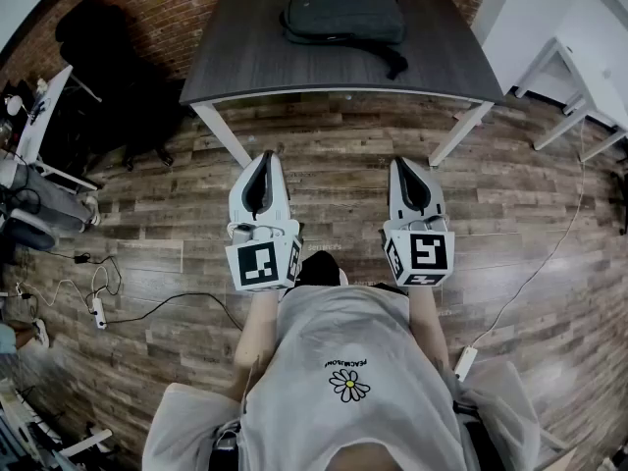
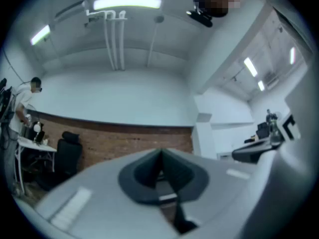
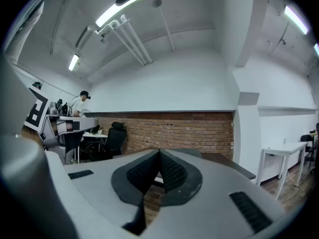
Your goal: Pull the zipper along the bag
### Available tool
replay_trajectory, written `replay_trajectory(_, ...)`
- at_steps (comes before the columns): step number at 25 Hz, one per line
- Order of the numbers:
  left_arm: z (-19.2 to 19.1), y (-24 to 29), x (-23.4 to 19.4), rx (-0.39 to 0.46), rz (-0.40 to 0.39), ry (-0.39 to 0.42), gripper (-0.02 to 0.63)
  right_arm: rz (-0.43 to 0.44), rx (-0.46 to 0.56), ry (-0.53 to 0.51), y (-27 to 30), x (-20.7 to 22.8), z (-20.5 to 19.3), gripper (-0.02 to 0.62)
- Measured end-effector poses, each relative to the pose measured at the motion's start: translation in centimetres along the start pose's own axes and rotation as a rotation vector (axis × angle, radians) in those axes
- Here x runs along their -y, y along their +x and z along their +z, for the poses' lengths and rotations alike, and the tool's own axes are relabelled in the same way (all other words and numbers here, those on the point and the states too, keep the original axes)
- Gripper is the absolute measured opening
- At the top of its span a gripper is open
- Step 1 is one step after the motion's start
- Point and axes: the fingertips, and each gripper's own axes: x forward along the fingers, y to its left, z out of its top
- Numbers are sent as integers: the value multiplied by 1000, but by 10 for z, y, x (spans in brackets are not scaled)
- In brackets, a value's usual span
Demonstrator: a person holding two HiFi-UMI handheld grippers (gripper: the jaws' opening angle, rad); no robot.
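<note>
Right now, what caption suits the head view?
Left tool and right tool shut and empty above the wooden floor, dark bag lying untouched on the table ahead.

Bag (image 1: pixel 343 16) on table (image 1: pixel 245 62), beyond tongs

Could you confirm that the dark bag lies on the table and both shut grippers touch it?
Not quite: the bag lies on the table, but the head view shows the shut left gripper and right gripper short of the table, touching nothing.
</note>
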Motion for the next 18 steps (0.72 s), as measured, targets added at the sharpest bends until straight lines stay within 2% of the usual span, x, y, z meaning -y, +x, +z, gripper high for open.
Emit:
replay_trajectory(12,-5,23,-7,-7,-10,-1,0,14,-13,-4,21,0,-3,0)
replay_trajectory(18,-13,38,-7,-22,-18,-14,0,42,-10,56,32,3,-7,2)
